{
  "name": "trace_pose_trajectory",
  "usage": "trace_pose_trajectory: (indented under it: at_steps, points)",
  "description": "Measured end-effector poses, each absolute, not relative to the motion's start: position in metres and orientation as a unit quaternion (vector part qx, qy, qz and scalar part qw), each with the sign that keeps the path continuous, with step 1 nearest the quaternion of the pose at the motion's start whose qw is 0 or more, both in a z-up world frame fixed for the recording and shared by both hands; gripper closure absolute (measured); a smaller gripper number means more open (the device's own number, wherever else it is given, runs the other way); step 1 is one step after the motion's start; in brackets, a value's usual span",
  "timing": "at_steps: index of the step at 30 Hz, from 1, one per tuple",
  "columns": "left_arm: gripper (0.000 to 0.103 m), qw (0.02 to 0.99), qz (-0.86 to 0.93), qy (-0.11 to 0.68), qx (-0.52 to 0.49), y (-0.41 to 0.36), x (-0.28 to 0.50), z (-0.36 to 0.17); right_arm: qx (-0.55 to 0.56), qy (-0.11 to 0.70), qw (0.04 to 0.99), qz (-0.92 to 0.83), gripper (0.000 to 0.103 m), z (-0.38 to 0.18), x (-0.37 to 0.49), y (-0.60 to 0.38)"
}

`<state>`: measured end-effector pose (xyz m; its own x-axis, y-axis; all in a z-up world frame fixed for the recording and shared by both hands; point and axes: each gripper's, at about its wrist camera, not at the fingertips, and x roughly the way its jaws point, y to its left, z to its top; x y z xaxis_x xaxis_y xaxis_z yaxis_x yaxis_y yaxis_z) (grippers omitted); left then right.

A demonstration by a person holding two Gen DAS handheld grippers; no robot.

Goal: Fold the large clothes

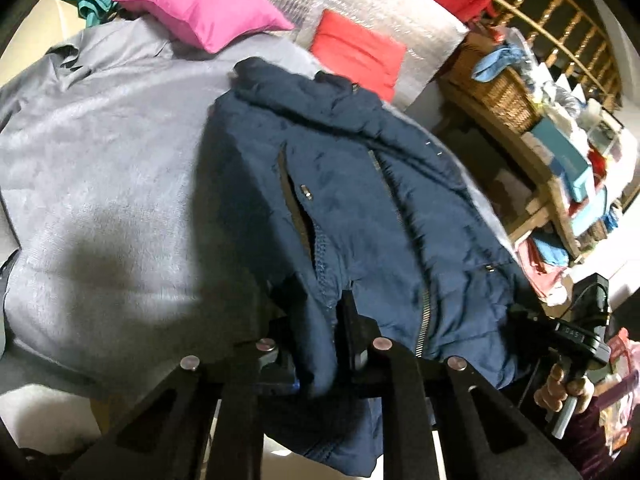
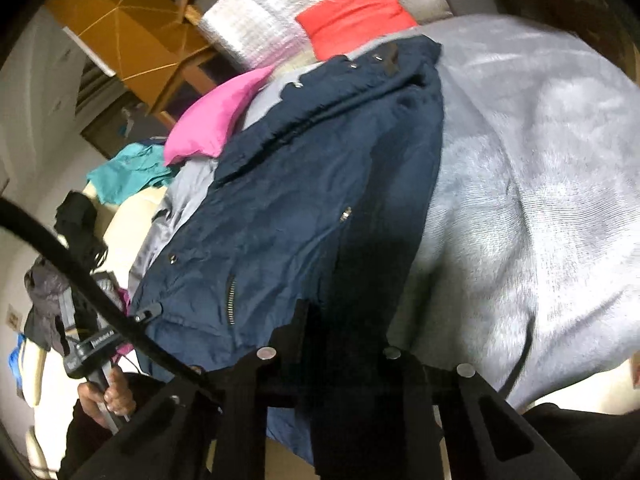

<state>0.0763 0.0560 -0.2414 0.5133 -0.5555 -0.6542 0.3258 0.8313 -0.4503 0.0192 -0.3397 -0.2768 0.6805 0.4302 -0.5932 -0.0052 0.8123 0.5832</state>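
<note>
A navy padded jacket (image 1: 360, 184) with zips lies stretched over a grey blanket (image 1: 104, 168) on a bed. My left gripper (image 1: 320, 320) is shut on the jacket's bottom hem, which bunches between the fingers. In the right wrist view the jacket (image 2: 288, 208) runs up the middle, and my right gripper (image 2: 344, 332) is shut on its hem at the other corner; dark cloth hides the fingertips. The right gripper's body and the hand holding it show in the left wrist view (image 1: 576, 344).
A pink pillow (image 1: 200, 12) and a red cushion (image 1: 356, 48) lie at the head of the bed against a silver padded sheet (image 1: 384, 8). Teal cloth (image 2: 128, 172) lies beyond. Wooden shelves (image 1: 560, 160) with baskets and clutter stand to the right.
</note>
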Motion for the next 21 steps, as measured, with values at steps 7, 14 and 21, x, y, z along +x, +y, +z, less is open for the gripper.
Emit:
trace_pose_trajectory:
  at_steps: [7, 14, 21]
  points:
    - [0.088, 0.851, -0.282, 0.413, -0.156, 0.079, 0.041, -0.22, 0.273, 0.362, 0.876, 0.161, 0.09, -0.253, -0.024, -0.353]
    - [0.088, 0.856, -0.313, 0.374, -0.171, 0.093, 0.024, -0.169, 0.308, 0.292, 0.88, 0.212, 0.091, -0.211, -0.055, -0.382]
    - [0.088, 0.852, -0.321, 0.351, -0.221, 0.085, 0.087, -0.127, 0.358, 0.228, 0.879, 0.218, 0.091, -0.179, -0.018, -0.409]
